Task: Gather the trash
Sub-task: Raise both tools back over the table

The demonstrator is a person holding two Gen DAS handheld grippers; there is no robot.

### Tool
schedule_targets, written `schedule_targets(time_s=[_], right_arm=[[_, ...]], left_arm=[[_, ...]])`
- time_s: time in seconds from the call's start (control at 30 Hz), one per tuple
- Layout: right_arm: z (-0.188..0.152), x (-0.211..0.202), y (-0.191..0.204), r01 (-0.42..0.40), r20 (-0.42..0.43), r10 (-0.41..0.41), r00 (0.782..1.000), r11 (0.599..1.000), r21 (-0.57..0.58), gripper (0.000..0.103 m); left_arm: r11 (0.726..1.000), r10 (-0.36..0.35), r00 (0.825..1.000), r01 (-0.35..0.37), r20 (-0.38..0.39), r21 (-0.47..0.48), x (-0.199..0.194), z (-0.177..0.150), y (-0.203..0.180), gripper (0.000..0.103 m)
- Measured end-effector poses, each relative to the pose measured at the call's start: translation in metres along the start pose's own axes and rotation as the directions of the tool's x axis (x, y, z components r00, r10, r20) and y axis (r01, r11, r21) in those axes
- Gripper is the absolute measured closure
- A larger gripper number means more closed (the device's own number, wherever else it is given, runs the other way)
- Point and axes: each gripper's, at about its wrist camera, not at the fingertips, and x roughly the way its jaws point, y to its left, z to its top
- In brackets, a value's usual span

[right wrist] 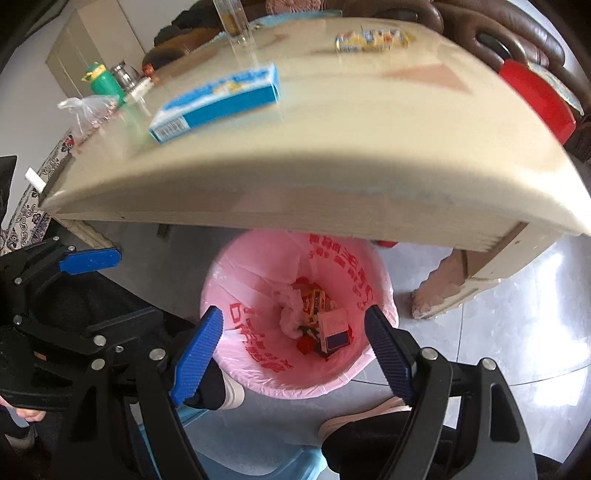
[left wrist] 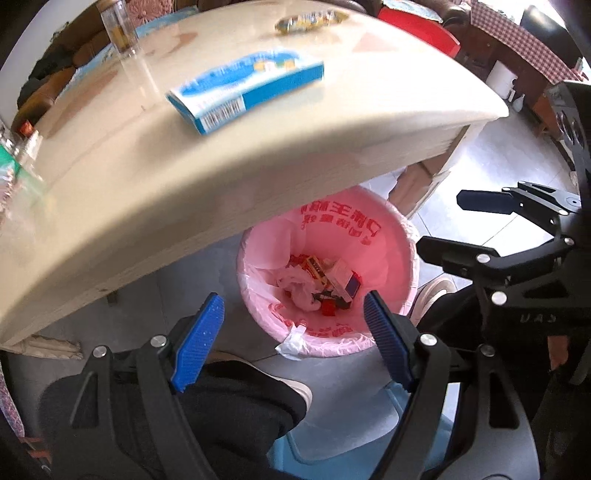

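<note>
A: Left wrist view first. State of the left gripper?
B: Jaws stand wide apart, nothing between the blue pads. It hangs over the floor, pointing down at the bin, which is lined with a pink bag and sits partly under the table's near edge.
A: Contents?
B: Trash at the bottom: small cartons, crumpled wrappers. On the table, a blue box lies near the near edge; a wrapper lies at the far edge; a glass stands toward the far left corner. The right gripper shows at the right, jaws apart, empty.
A: Right wrist view?
B: Right gripper wide open, holding nothing, directly above the bin. Trash inside. Box near the near left part of the table, wrapper at the far edge, glass beyond the box. Left gripper at the left, open.
</note>
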Motion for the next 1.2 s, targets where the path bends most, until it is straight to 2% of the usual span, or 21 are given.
schedule_targets(time_s=[0.13, 0.33, 0.47, 0.5, 0.57, 0.67, 0.83, 0.9, 1.0, 1.1, 1.2], right_arm=[[0.007, -0.027, 0.004, -0.016, 0.03, 0.016, 0.999, 1.0, -0.015, 0.026], [0.033, -0.081, 0.016, -0.019, 0.088, 0.03, 0.996, 0.991, -0.132, 0.026], [0.058, -0.125, 0.024, -0.05, 0.123, 0.077, 0.989, 0.978, -0.204, 0.026], [0.064, -0.134, 0.025, -0.062, 0.127, 0.091, 0.988, 0.974, -0.217, 0.026], [0.079, -0.152, 0.027, -0.097, 0.13, 0.133, 0.983, 0.964, -0.248, 0.025], [0.099, -0.175, 0.029, -0.154, 0.117, 0.194, 0.974, 0.945, -0.29, 0.023], [0.135, -0.196, 0.025, -0.212, 0.088, 0.253, 0.964, 0.922, -0.323, 0.023], [0.15, -0.202, 0.021, -0.22, 0.081, 0.263, 0.961, 0.911, -0.349, 0.023], [0.173, -0.203, 0.014, -0.221, 0.066, 0.265, 0.962, 0.896, -0.386, 0.023], [0.197, -0.195, 0.007, -0.213, 0.039, 0.253, 0.967, 0.88, -0.425, 0.023], [0.222, -0.183, -0.004, -0.201, 0.016, 0.234, 0.972, 0.869, -0.453, 0.023]], left_arm=[[1.0, -0.001, 1.0, 0.001, 0.023, 0.017, -0.027, 0.007, 0.007, 0.026], [0.995, 0.011, 0.997, -0.018, 0.071, 0.093, -0.078, 0.031, 0.02, 0.026], [0.988, -0.012, 0.996, -0.002, 0.089, 0.151, -0.118, 0.054, 0.025, 0.025], [0.984, -0.028, 0.996, 0.012, 0.087, 0.178, -0.129, 0.062, 0.024, 0.02], [0.974, -0.069, 0.994, 0.05, 0.08, 0.22, -0.145, 0.071, 0.024, 0.018], [0.946, -0.157, 0.987, 0.139, 0.04, 0.293, -0.168, 0.089, 0.02, 0.017], [0.888, -0.239, 0.971, 0.226, -0.018, 0.401, -0.184, 0.112, 0.011, 0.017], [0.869, -0.249, 0.968, 0.235, -0.026, 0.436, -0.185, 0.117, 0.009, 0.017], [0.823, -0.265, 0.963, 0.254, -0.051, 0.509, -0.18, 0.126, 0.005, 0.017], [0.801, -0.251, 0.965, 0.252, -0.077, 0.544, -0.167, 0.134, 0.003, 0.017], [0.779, -0.255, 0.96, 0.275, -0.115, 0.564, -0.147, 0.145, 0.005, 0.017]])
